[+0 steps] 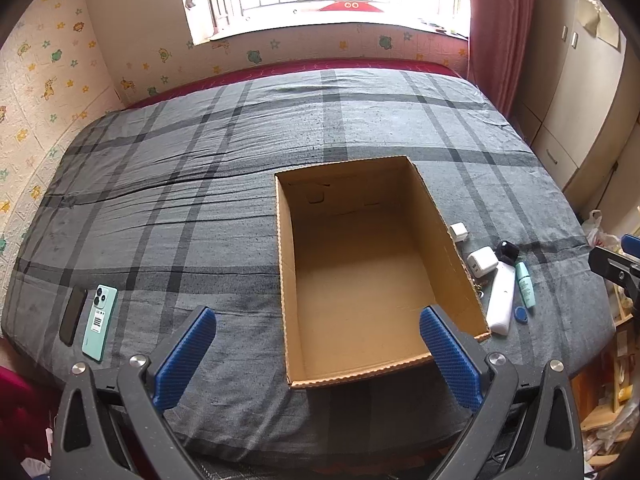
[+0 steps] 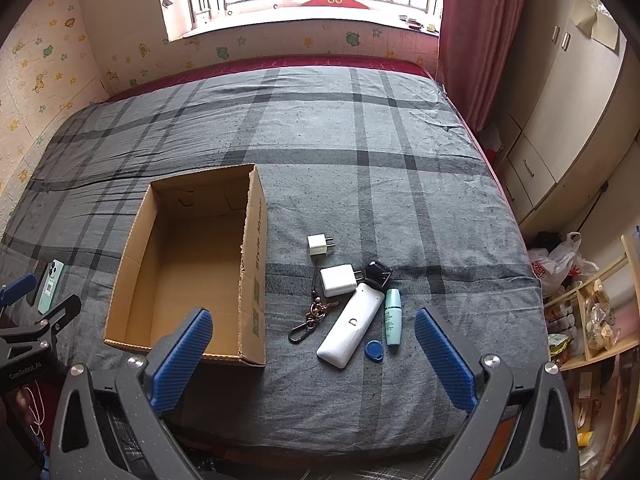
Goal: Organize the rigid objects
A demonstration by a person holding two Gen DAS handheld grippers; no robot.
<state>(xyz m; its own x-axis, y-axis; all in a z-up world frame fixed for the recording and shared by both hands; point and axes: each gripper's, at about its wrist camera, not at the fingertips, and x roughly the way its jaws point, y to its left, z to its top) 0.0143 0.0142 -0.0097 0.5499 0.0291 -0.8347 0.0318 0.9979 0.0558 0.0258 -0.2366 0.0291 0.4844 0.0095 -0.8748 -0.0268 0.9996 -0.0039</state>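
Note:
An empty open cardboard box lies on the bed. Right of it lie two white chargers, a white power bank, a teal tube, a blue tag, a dark earbud case and a keychain. Left of the box lie a mint phone and a black phone. My left gripper is open above the box's near edge. My right gripper is open, just short of the power bank.
The grey plaid bedsheet covers the bed. A wardrobe and red curtain stand at the right. Shelves with clutter and plastic bags sit beside the bed's right edge. The patterned wall runs along the left.

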